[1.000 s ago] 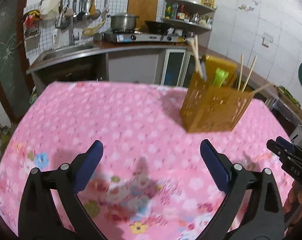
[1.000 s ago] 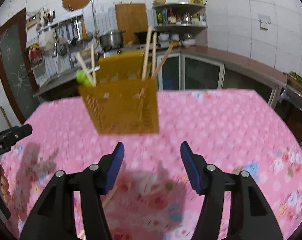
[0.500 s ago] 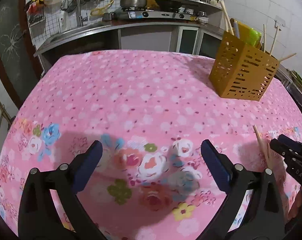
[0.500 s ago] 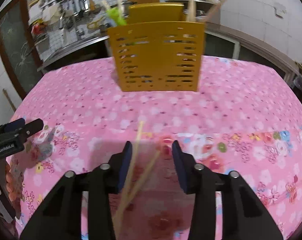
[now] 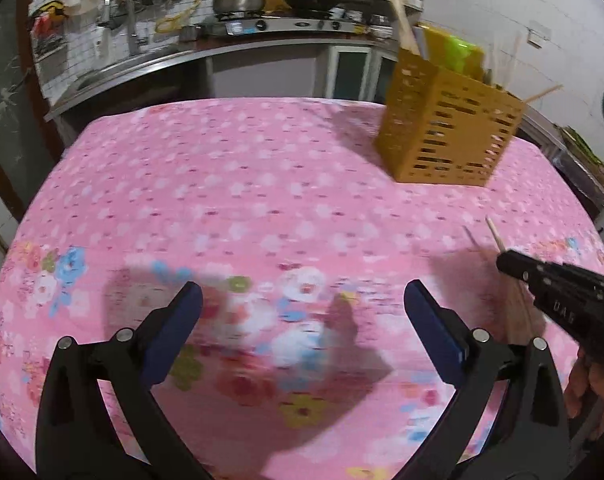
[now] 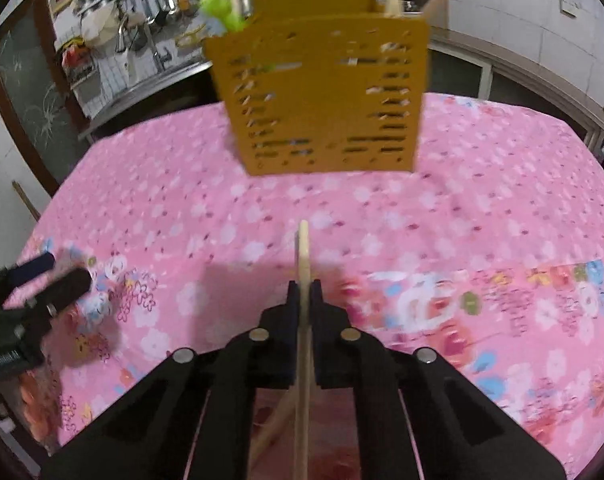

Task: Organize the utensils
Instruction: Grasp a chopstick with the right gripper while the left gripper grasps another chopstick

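Pinching chopsticks [image 6: 303,256] now in pressed-together right gripper [image 6: 304,285] jaws, short of holder [image 6: 322,96]; left gripper [image 5: 302,312] jaws spread, empty; ready for insertion.

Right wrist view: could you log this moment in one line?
right gripper: shut on wooden chopsticks | left gripper: open | yellow slotted plastic holder: ahead

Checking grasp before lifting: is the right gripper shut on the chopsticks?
Shut: right gripper fingers pinch the chopsticks between them.
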A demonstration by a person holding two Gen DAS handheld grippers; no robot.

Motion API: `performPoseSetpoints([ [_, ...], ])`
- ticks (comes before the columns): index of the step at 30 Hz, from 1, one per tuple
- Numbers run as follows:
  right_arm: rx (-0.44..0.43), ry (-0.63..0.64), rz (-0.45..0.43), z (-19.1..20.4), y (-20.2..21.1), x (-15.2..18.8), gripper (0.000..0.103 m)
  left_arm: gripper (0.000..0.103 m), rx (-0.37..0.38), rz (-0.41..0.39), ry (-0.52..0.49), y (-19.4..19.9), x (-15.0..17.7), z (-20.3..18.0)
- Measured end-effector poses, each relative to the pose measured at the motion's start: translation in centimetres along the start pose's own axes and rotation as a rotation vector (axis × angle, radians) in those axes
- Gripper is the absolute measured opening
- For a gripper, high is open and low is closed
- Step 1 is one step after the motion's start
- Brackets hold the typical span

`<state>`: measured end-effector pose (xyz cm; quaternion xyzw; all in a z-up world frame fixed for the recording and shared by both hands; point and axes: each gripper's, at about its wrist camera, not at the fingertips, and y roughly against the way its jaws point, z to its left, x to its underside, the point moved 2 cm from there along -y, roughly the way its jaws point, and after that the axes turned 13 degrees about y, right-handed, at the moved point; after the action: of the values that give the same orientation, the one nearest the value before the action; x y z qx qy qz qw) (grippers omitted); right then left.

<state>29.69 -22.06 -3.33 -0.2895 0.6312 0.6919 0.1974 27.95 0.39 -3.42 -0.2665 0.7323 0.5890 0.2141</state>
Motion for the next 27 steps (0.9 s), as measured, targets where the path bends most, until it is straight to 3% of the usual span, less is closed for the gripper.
performPoseSetpoints([
  [5,0.078,-0.057,0.051,-4.4,0.8,1.5,0.006,0.097,0.073,0.054,-0.037,-0.5,1.4,-3.9],
  [11,0.138,-0.124,0.069,-8.6,2.0,3.9,0.006,0.096,0.134,0.108,-0.149,-0.8,4.0,-9.4],
  [13,0.144,-0.139,0.072,-9.6,2.2,4.4,0.006,0.09,0.14,0.119,-0.186,-0.9,4.5,-11.1],
  [19,0.139,-0.148,0.084,-10.4,2.4,5.4,0.006,0.058,0.129,0.187,-0.259,-2.7,5.7,-14.5],
  [21,0.135,-0.145,0.093,-10.5,2.3,5.3,0.006,0.036,0.121,0.228,-0.264,-3.7,5.9,-15.2],
  [22,0.135,-0.141,0.096,-10.5,2.2,5.2,0.006,0.035,0.107,0.223,-0.264,-4.1,5.9,-15.2],
  [27,0.133,-0.117,0.139,-10.7,1.4,4.2,0.006,0.007,0.1,0.238,-0.236,-5.4,4.1,-15.5],
])
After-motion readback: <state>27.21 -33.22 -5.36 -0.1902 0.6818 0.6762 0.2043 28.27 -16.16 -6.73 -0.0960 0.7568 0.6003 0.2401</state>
